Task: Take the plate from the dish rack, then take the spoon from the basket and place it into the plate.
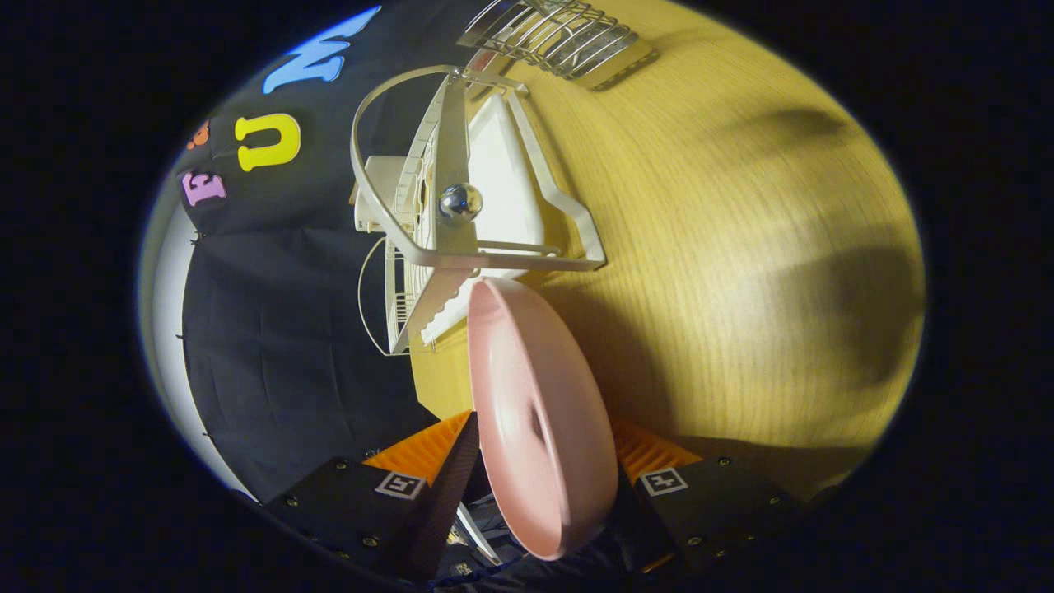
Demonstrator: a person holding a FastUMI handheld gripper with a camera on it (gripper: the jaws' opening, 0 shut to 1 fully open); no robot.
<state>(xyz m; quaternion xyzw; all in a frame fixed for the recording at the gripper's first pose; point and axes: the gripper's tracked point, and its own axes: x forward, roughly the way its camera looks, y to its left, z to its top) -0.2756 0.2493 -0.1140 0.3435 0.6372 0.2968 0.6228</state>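
The gripper (539, 486) is clenched on the pink plate (535, 412), one finger pressing each face near its rim, so the plate stands on edge between them, lifted clear of the white dish rack (461, 206) just beyond. It looks like a light, stiff, smooth plastic dish that could slip or swing in such an edge pinch, so a firm hold well in from the rim seems wise. Farther off on the wooden table (741, 247) sits the wire basket (560, 37); the rack's frame is the nearest obstacle.

Fisheye riding the gripper (539, 461), tilted sideways, facing forward along its fingers — close to the wooden table (741, 272).
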